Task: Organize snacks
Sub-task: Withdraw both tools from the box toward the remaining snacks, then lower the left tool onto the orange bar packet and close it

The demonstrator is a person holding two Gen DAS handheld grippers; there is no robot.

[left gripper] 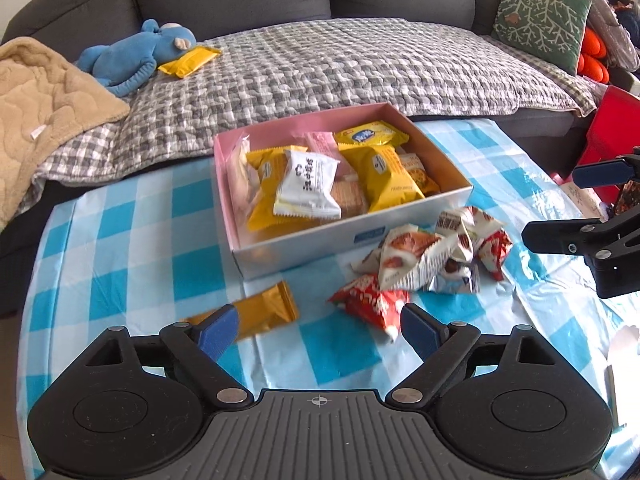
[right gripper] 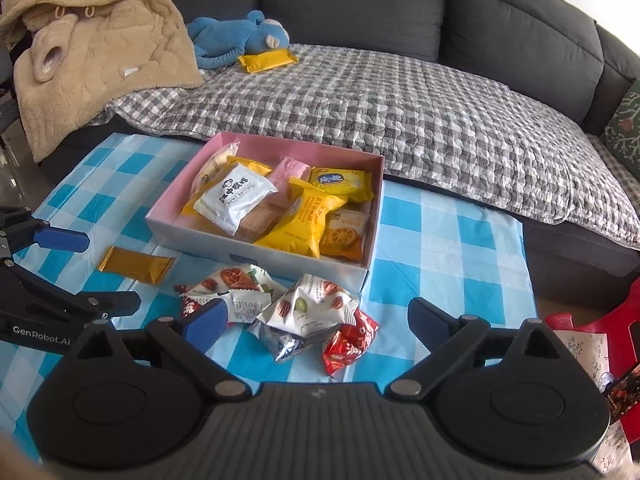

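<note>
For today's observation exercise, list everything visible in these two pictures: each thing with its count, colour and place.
box: one, pink inside, on the table, full of snack packets
white packet: one, on top in the box
gold wrapper: one, on the cloth left of the box
crumpled packets: a pile, white and red, before the box
tablecloth: one, blue-white check
yellow packet: one, on the sofa
plush toy: one, blue, beside it
blanket: one, beige, sofa's left
cushion: one, green
left tongs: open, empty
right tongs: open, empty

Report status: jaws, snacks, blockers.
Left gripper and right gripper open, empty. Box part-filled; gold bar and crumpled packets loose on tablecloth. Nothing blocking.
</note>
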